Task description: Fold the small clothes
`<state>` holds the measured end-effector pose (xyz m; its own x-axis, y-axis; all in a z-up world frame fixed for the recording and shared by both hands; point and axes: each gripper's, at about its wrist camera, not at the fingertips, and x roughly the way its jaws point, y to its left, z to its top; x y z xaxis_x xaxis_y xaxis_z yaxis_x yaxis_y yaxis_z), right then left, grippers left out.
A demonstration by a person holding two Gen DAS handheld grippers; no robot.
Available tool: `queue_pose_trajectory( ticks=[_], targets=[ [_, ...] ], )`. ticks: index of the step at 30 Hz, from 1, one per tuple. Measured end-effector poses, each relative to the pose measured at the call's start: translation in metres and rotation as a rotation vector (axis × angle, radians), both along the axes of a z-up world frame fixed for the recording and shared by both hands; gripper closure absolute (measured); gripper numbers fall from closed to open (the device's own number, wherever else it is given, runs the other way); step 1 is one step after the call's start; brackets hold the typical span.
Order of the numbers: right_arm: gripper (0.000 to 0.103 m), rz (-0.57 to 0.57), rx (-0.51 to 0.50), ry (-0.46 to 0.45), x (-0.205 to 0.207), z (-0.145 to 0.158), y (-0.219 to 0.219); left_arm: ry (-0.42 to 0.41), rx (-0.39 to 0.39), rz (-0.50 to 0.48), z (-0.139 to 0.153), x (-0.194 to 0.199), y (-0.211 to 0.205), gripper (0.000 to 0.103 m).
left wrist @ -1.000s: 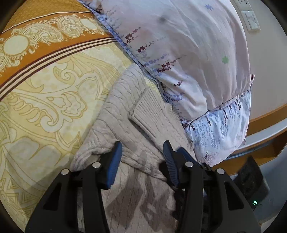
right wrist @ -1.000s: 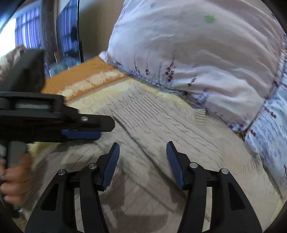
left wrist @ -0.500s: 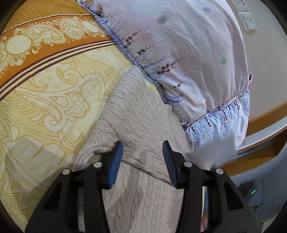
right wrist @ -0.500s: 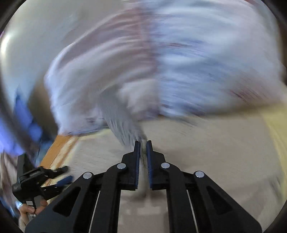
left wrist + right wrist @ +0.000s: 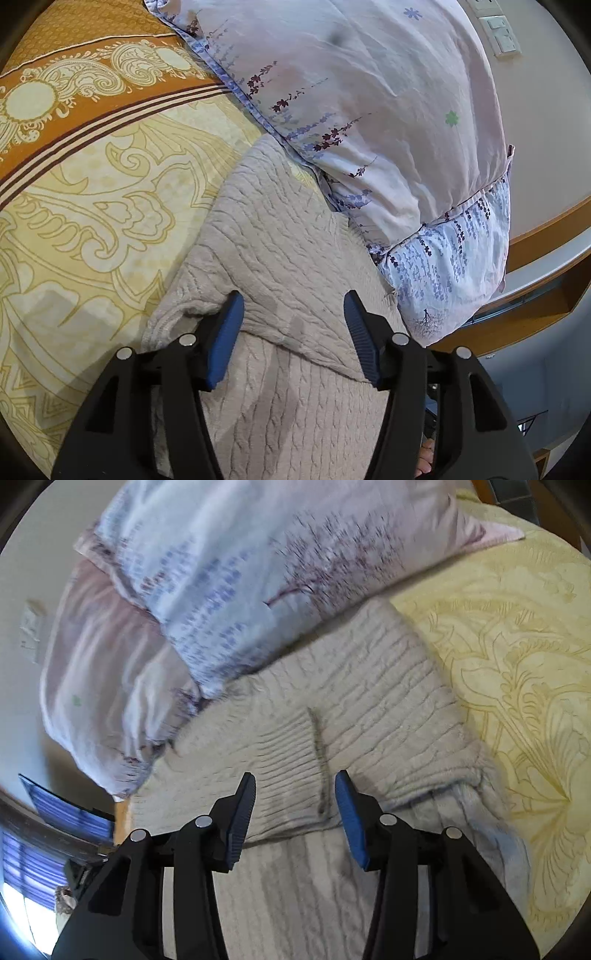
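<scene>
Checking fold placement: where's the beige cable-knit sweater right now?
The beige cable-knit sweater lies on the yellow patterned bedspread, its far edge against the floral pillows; in both wrist views it sits under the open left claw and right claw.

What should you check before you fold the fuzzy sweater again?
1. Left gripper open: ok.
2. Right gripper open: ok.
3. Sweater free of both grippers: ok.
4. Folded sleeve cuff lying flat on the body: ok.
5. Sweater clear of the pillows: not ok, its top edge touches them.
6. Bottom hem straight: cannot tell, it is out of view.
</scene>
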<state>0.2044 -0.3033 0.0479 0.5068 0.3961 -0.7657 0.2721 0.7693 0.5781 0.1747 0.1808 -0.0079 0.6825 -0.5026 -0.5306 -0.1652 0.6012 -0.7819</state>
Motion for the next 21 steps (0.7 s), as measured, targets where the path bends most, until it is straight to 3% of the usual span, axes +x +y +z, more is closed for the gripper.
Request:
queue_pose_trajectory(
  ticks=[2,4,6,11,15,16,18,21],
  targets=[
    [0.059,-0.006,-0.009,0.005,0.001,-0.005,0.000,0.000,0.000,-0.002,0.000,0.000,0.000,0.045],
    [0.069,0.027,-0.001,-0.003,0.001,-0.007,0.006,-0.004,0.001,-0.007,0.000,0.001,-0.001,0.043],
    [0.093,0.076,0.004,-0.012,0.003,-0.009,0.014,-0.008,0.003,-0.013,0.001,0.001,-0.002,0.041],
    [0.094,0.062,-0.100,-0.194,-0.002,0.024,0.017,-0.024,0.007,-0.016,0.002,0.001,-0.004,0.038],
    [0.094,0.073,-0.207,-0.089,0.006,0.004,0.022,-0.030,0.001,-0.035,0.003,0.001,-0.005,0.032],
    [0.094,0.079,-0.205,-0.040,0.009,-0.008,0.023,-0.025,0.006,-0.043,0.004,0.000,-0.006,0.032],
    [0.091,0.066,-0.187,-0.046,0.003,-0.005,0.019,-0.013,0.019,-0.067,0.008,-0.003,-0.007,0.032],
    [0.070,0.053,-0.155,-0.048,-0.006,0.006,0.009,-0.030,0.045,-0.114,0.015,-0.018,-0.007,0.032]
  ],
)
